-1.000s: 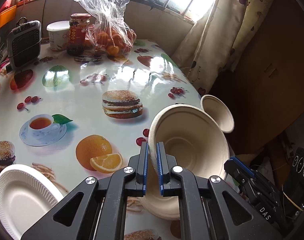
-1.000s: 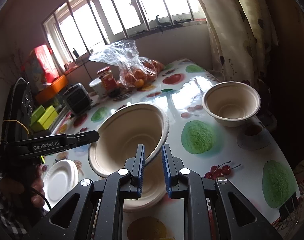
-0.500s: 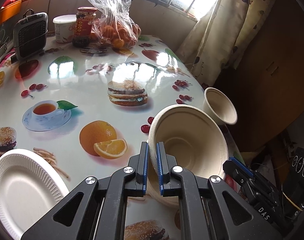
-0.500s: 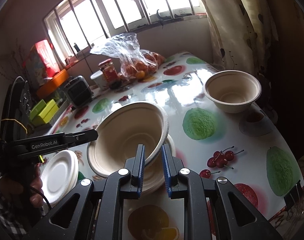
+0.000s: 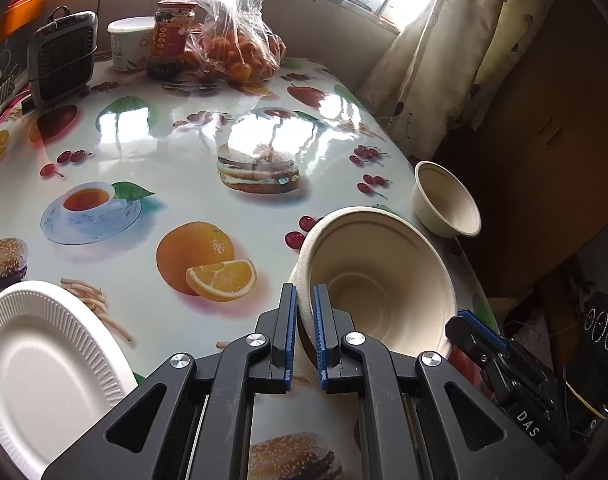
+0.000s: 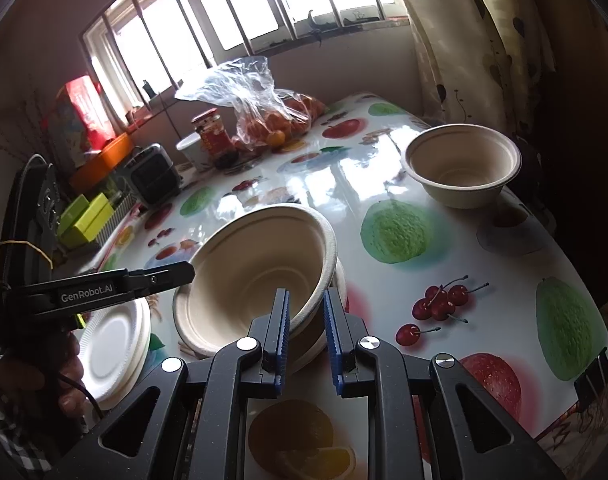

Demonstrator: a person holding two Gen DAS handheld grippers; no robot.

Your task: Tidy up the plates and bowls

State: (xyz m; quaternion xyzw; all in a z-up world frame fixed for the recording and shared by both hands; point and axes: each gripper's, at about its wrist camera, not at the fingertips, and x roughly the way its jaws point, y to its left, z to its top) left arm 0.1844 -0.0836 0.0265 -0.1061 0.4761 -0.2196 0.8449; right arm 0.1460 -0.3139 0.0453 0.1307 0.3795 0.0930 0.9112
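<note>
My left gripper [image 5: 304, 312] is shut on the near rim of a beige paper bowl [image 5: 376, 280], which tilts over a stack of beige bowls. The same bowl [image 6: 255, 264] shows in the right wrist view with the stack's rim [image 6: 328, 344] under it. My right gripper [image 6: 306, 316] is slightly open around the bowl's opposite rim, with a gap at the right finger. A second beige bowl [image 6: 462, 164] stands alone at the table's far right edge, and it also shows in the left wrist view [image 5: 448, 204]. White foam plates [image 5: 39, 364] lie stacked at the left.
The table [image 5: 183, 152] has a glossy fruit-print cloth. At its back stand a bag of oranges [image 5: 231, 48], a red jar [image 5: 169, 36], a white tub [image 5: 129, 42] and a small heater [image 5: 61, 60]. A curtain [image 5: 444, 64] hangs at the right.
The held bowl has come lower and closer to the stack beneath it. My right gripper's fingers have spread slightly.
</note>
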